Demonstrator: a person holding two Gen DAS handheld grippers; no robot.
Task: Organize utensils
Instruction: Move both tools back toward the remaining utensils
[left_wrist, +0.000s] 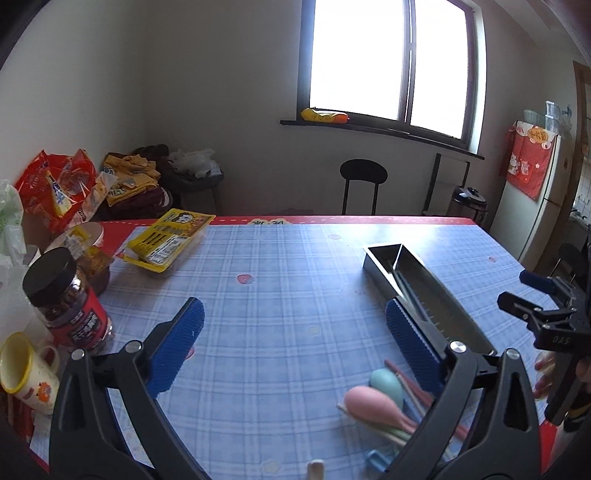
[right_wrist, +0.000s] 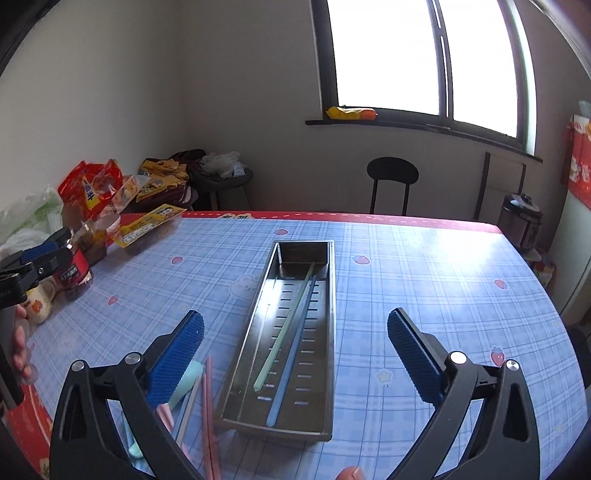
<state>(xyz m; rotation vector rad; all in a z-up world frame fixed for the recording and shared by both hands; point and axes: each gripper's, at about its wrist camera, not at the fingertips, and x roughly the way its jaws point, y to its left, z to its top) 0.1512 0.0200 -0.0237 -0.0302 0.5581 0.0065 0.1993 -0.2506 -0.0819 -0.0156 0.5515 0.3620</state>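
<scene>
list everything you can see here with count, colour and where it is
metal tray: one, steel, slotted floor, mid table
chopsticks in tray: two, green and blue, lying lengthwise
spoons: two, pink and teal, on the cloth left of the tray
loose chopsticks: several, pink and pale, beside the spoons
jar: one, black lid, red label, left table edge
mug: one, white with yellow rim, near the jar
yellow food pack: one, far left of table
snack bags: a pile, red and yellow, left corner
stool: one, black, under the window
tablecloth: one, blue plaid
left gripper: blue pads, open, empty
right gripper: blue pads, open, empty
</scene>
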